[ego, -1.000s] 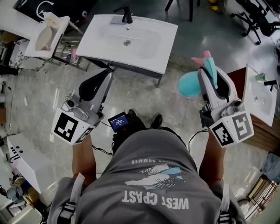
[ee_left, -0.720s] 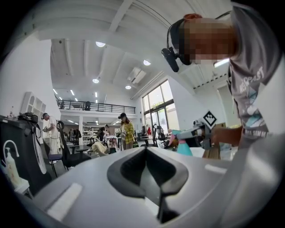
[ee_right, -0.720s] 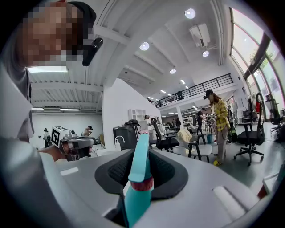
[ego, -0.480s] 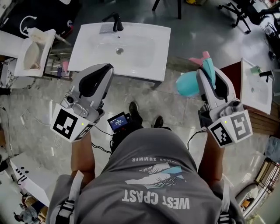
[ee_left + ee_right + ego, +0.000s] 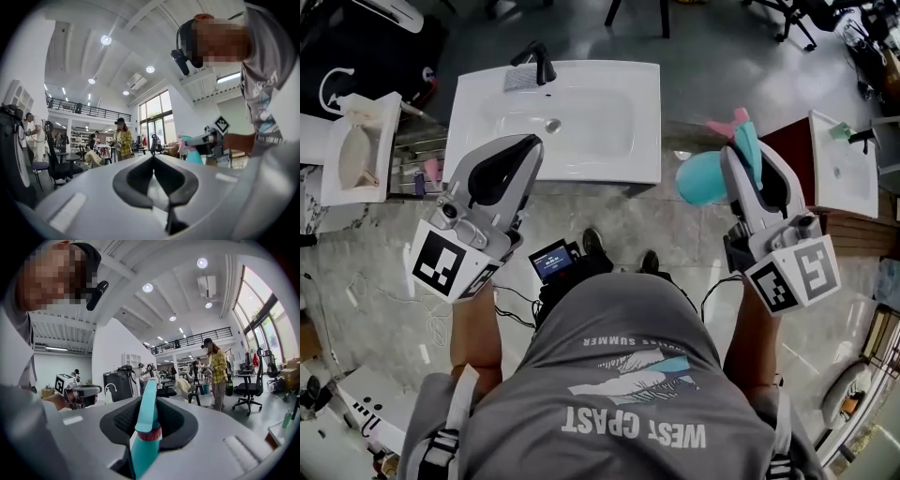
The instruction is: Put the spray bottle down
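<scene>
The bottle (image 5: pixel 701 178) is clamped in the right gripper (image 5: pixel 750 150). In the right gripper view its teal head and red collar (image 5: pixel 151 432) are pinched between the black pads (image 5: pixel 178 423); the jaws are set narrow on it and the nozzle end is pointed forward past the tips. The bottle is held in the air, not yet set down. In the head view its round teal body bulges out on the gripper's left side and the pink trigger (image 5: pixel 724 125) sticks out ahead. It is carried over the floor (image 5: pixel 694 244), to the right of the white basin (image 5: pixel 619 141) and near the dark red cabinet (image 5: pixel 797 141), on which a second basin (image 5: pixel 834 178) sits. The left gripper (image 5: pixel 520 145) is held out level; its tips are overlapped with the basin's front edge in the head view, and contact cannot be told. Its jaws are closed tip to tip in the left gripper view, with nothing gripped. A black faucet (image 5: pixel 536 62) is mounted at the basin's far edge. A small lit screen (image 5: pixel 553 261) is worn at the wearer's waist. A person in a yellow shirt (image 5: pixel 216 366) is seen standing across the room.
</scene>
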Demonstrator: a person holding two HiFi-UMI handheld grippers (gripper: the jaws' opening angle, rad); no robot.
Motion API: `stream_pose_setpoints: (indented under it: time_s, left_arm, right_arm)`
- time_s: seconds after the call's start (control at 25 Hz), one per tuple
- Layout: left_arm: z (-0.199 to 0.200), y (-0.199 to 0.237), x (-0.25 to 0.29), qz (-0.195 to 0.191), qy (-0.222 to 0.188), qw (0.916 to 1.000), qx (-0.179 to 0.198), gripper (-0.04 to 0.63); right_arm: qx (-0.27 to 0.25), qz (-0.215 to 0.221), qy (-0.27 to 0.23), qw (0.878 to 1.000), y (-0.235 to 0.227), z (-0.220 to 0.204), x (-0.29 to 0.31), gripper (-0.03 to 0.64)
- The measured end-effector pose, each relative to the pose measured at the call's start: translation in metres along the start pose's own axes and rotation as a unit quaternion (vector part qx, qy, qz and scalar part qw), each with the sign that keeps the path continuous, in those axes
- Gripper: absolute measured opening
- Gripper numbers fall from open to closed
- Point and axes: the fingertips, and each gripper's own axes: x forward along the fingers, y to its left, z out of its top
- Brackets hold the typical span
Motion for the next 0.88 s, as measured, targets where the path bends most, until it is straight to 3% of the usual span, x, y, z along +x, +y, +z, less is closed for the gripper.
stream_pose_setpoints:
  time_s: [0.44, 0.88]
  left_arm:
    - [-0.006, 0.047, -0.013, -0.027, -0.020, 0.9994, -0.008, 0.003]
    - [-0.015, 0.071, -0.001, -0.006, -0.010, 0.9999, -0.006, 0.003]
  right_arm:
    - [-0.017, -0.031, 0.003, 0.999, 0.033, 0.011, 0.031, 0.097]
    - [-0.015, -0.010, 0.005, 1.000, 0.018, 0.011, 0.069, 0.097]
